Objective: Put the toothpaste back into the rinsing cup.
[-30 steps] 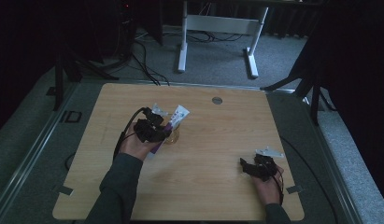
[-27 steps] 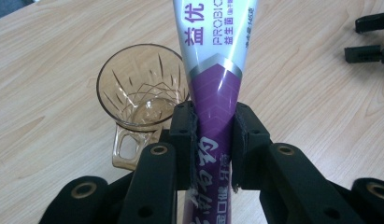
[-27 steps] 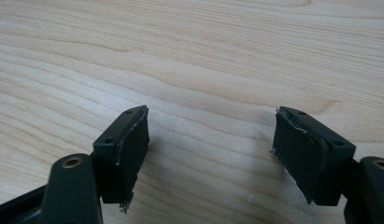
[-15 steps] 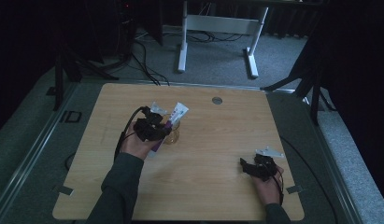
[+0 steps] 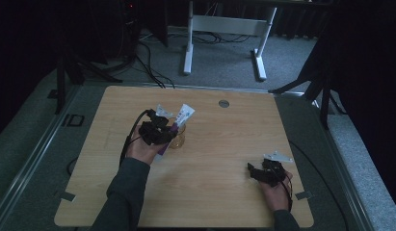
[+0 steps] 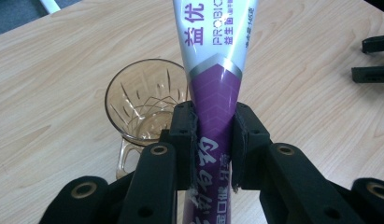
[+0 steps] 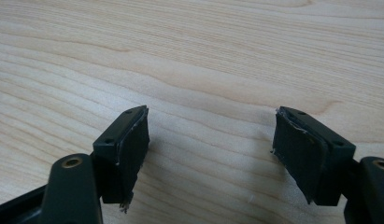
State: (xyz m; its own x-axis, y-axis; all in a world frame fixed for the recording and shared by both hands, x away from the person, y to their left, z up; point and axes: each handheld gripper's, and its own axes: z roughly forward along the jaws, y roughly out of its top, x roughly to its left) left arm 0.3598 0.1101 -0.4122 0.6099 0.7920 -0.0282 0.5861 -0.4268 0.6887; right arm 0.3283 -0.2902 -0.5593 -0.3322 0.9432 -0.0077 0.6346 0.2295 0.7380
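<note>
Work in hand: putting the white and purple plastic toothpaste tube into the clear amber glass mug with a cut pattern.
Left tongs: clenched on the purple lower part of the tube, one pad on each side; in the high view they are near the middle-left of the light wooden table.
Tube position: above the table, held just beside the mug, with its white end pointing away from the hand; its body crosses the rim on the right side in the left gripper view. Whether it touches the rim, I cannot tell.
Mug: upright on the table, seems empty, handle toward the tongs.
Right tongs: released, jaws wide apart, nothing between them; they rest low near the table's right front corner, well apart from the mug.
Done, as I judge: the tube is picked up and brought to the mug.
Left: to lower the tube inside the mug and let go.
</note>
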